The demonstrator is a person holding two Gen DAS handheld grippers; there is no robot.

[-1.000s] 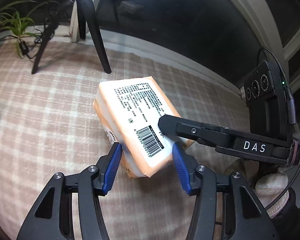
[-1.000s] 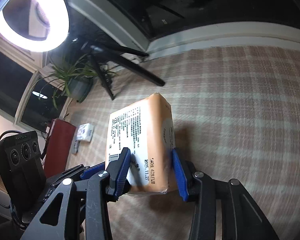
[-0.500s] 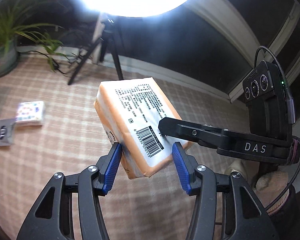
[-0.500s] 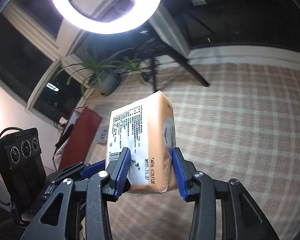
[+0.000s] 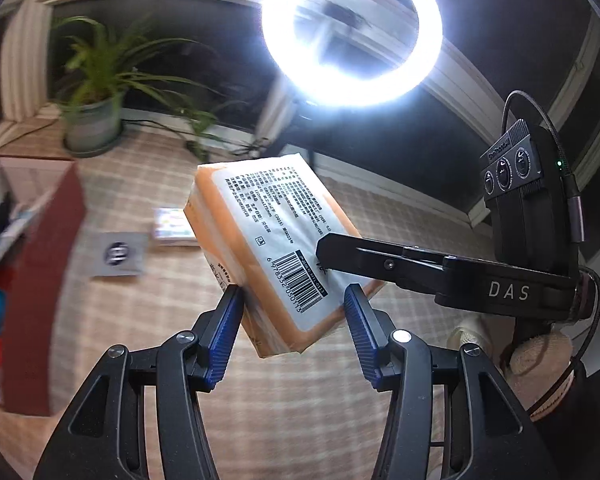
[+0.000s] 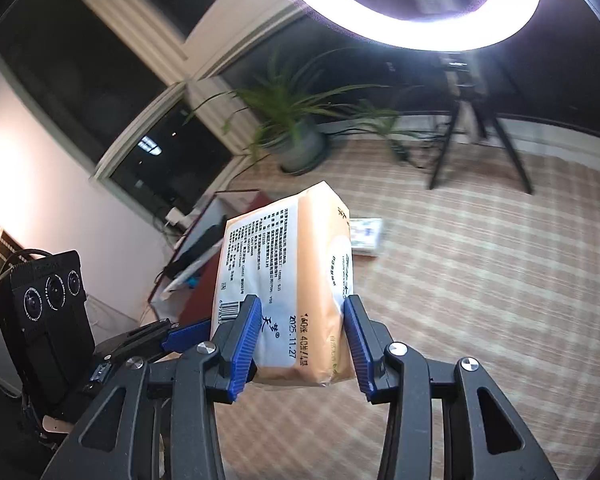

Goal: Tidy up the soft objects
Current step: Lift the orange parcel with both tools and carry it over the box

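Gripping orange tissue pack (image 5: 260, 240) aloft, both hand-held grippers angled downward

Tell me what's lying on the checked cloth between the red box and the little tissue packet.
A flat grey card with a round dark logo lies between the red box and the small packet, in the left wrist view.

Both grippers are angled downward, left gripper (image 5: 294, 322) and right gripper (image 6: 302, 338) each clamped on the same orange pack (image 5: 268, 240), side by side.

A checked rug (image 5: 112, 320) carries a potted plant (image 5: 94, 128), with a small packet (image 5: 172, 224) and red box (image 5: 44, 288) nearer than it.
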